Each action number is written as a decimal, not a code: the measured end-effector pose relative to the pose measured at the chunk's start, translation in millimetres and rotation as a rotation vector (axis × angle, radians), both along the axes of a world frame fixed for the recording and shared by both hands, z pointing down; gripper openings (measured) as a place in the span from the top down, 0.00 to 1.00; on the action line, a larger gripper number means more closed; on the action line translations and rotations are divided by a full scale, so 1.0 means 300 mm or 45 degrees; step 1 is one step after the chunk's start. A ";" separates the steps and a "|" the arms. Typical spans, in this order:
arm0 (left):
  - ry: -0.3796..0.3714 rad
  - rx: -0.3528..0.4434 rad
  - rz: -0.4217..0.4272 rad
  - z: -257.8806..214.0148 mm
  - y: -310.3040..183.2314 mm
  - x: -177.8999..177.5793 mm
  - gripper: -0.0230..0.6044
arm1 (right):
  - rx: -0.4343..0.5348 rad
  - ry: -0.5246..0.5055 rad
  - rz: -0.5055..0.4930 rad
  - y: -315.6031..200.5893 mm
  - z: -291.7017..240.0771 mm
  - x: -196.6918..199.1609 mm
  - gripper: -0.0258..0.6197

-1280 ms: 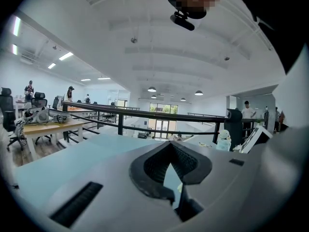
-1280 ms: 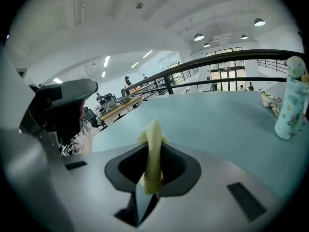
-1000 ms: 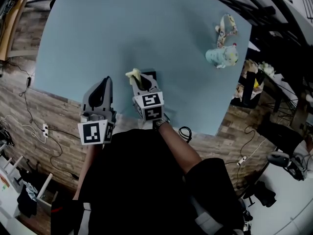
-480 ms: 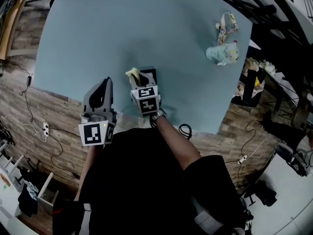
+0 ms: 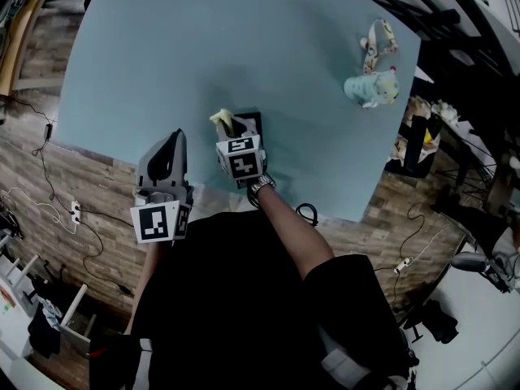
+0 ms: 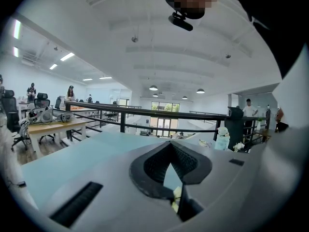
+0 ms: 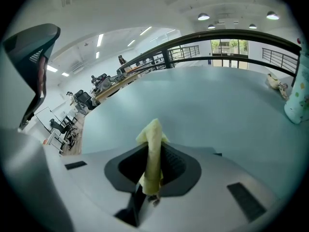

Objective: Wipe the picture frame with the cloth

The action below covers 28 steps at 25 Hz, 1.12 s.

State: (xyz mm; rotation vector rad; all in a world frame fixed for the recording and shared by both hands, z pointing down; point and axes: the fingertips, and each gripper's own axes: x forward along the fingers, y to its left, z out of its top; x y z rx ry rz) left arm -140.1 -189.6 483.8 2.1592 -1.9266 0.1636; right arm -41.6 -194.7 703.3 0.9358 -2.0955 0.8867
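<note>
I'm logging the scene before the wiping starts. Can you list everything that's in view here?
table: one, light blue, fills the upper view
picture frame: one, black, near the table's front edge, mostly hidden behind the right tongs
cloth: one, pale yellow, pinched upright in the right tongs
bottle-like item: one, mint green, table's far right
patterned strap: one, pale, just beyond that item
cables: several, on the brick-pattern floor
left tongs: grey, tips together, empty, at the table's front edge
right tongs: grey, closed on the cloth
</note>
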 end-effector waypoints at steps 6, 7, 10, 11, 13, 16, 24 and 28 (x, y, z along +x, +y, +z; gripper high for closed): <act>-0.002 0.025 0.006 -0.011 0.006 -0.003 0.97 | 0.010 0.017 0.010 -0.004 0.020 0.013 0.87; 0.002 0.028 0.006 -0.014 0.005 -0.001 0.97 | 0.011 0.020 0.015 -0.006 0.022 0.018 0.87; -0.007 0.018 0.014 -0.009 0.013 0.006 0.97 | 0.018 0.017 0.032 -0.010 0.017 0.031 0.87; -0.006 0.016 0.017 -0.010 0.014 0.010 0.97 | 0.022 0.019 0.037 -0.011 0.019 0.037 0.87; -0.002 0.017 0.025 -0.014 0.011 0.022 0.97 | 0.022 0.026 0.047 -0.012 0.020 0.051 0.87; 0.001 0.013 0.043 -0.014 0.009 0.045 0.97 | 0.020 0.037 0.063 -0.020 0.019 0.079 0.87; -0.001 0.003 0.058 -0.001 0.010 0.055 0.97 | 0.035 0.063 0.147 -0.056 0.009 0.168 0.87; 0.002 0.013 0.093 -0.010 0.002 0.087 0.97 | 0.032 0.067 0.194 -0.062 0.009 0.214 0.87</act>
